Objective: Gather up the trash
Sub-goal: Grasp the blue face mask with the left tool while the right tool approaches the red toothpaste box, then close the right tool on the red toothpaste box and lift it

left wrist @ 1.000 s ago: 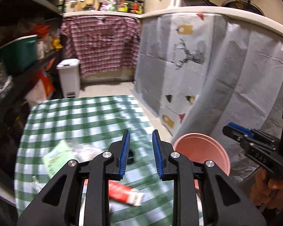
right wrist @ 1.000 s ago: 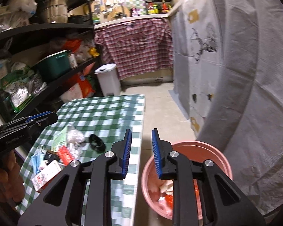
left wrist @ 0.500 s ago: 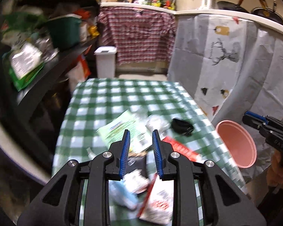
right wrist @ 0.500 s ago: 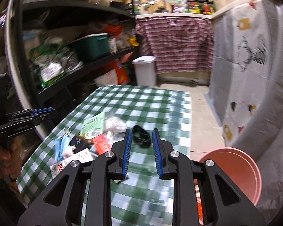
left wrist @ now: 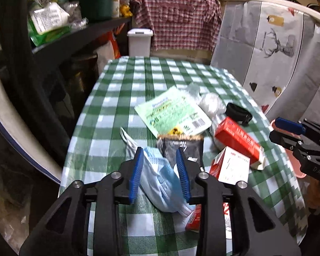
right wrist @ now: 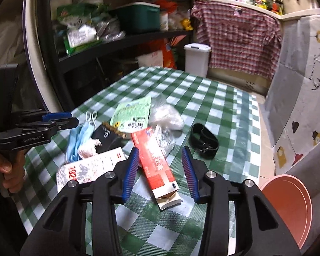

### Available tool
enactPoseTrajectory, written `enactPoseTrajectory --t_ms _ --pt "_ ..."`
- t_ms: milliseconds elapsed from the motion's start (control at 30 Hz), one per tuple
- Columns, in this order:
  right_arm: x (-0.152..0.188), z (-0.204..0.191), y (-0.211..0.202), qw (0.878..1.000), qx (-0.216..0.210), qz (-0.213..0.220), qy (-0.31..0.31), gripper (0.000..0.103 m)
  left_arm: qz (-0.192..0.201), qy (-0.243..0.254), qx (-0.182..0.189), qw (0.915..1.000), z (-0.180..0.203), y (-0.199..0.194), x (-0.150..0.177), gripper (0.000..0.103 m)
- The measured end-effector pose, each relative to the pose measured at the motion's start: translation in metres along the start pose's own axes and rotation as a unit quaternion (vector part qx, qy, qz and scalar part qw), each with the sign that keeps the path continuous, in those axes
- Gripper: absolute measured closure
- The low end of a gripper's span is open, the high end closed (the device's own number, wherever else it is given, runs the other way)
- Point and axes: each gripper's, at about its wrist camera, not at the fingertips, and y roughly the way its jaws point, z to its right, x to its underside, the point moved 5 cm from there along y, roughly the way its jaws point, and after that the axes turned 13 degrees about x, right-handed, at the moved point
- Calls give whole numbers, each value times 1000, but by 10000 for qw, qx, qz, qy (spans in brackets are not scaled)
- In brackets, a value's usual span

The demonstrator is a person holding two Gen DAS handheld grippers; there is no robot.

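Trash is piled on the green checked table (left wrist: 125, 89). My left gripper (left wrist: 159, 151) hovers low over a blue face mask (left wrist: 160, 181). Its jaws are opening, the mask lies between them, and the pads do not press on it. My right gripper (right wrist: 160, 149) straddles a long red carton (right wrist: 157, 166). Its jaws are also opening and stand clear of the carton's sides. Nearby lie a green packet (left wrist: 175, 113), a black pouch (left wrist: 181, 147), a red-and-white box (right wrist: 89, 168), a crumpled clear bag (right wrist: 166, 115) and a black band (right wrist: 204, 138).
A pink bin (right wrist: 288, 202) stands on the floor off the table's right edge. Dark shelves (right wrist: 121, 40) packed with goods run along the left. A white pedal bin (left wrist: 139, 42) stands beyond the table's far end, and a grey cloth (left wrist: 277, 53) hangs on the right.
Both grippers have swung away from the pink bin and come down over the trash pile. Both pairs of jaws stand wider apart than before.
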Motion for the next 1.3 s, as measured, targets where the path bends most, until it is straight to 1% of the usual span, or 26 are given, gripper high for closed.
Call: enactPoseTrajectory --t_ms 100,233,367,400,467,500,600,867,933,1133,1200,1233,1267,1300 --pt "2 -3 8 9999 -25 -99 -54 60 -148 -83 -8 9999 -5 8 6 70" --pt "6 -8 24 9992 -108 -340 -164 60 -309 -125 -22 9994 -10 14 11 70" --pt "10 -10 34 9985 -60 -477 -267 60 -268 -131 -15 9996 -12 10 10 69" --pt "10 -9 35 9985 -58 -489 -252 60 -222 -149 -6 9996 -13 7 9 68" --pt "9 -8 35 9984 -80 -511 -214 60 -178 -220 -27 9996 -16 3 8 53" --pt "9 -8 36 9984 -84 -518 -216 60 -185 -256 -43 9995 -18 2 9 51" --pt "9 -9 37 9982 -74 -545 -239 60 -235 -297 -68 9993 -20 2 11 51" --pt "17 -16 44 9962 35 -745 -443 60 -484 -406 140 9979 -17 9 18 51" --pt "19 -16 45 9960 36 -768 -462 60 -531 -413 119 9977 -17 11 20 51" --pt "20 -16 44 9956 68 -785 -508 64 -644 -536 127 9964 -20 15 25 51" --pt "20 -17 42 9956 61 -772 -528 66 -710 -489 77 9962 -19 17 26 52" --pt "21 -17 41 9956 67 -756 -546 66 -731 -468 74 9962 -18 18 26 59" --pt "21 -17 40 9956 75 -746 -557 66 -753 -464 114 9960 -17 19 26 69" --pt "20 -17 39 9958 79 -729 -556 67 -767 -459 140 9959 -16 19 25 72"
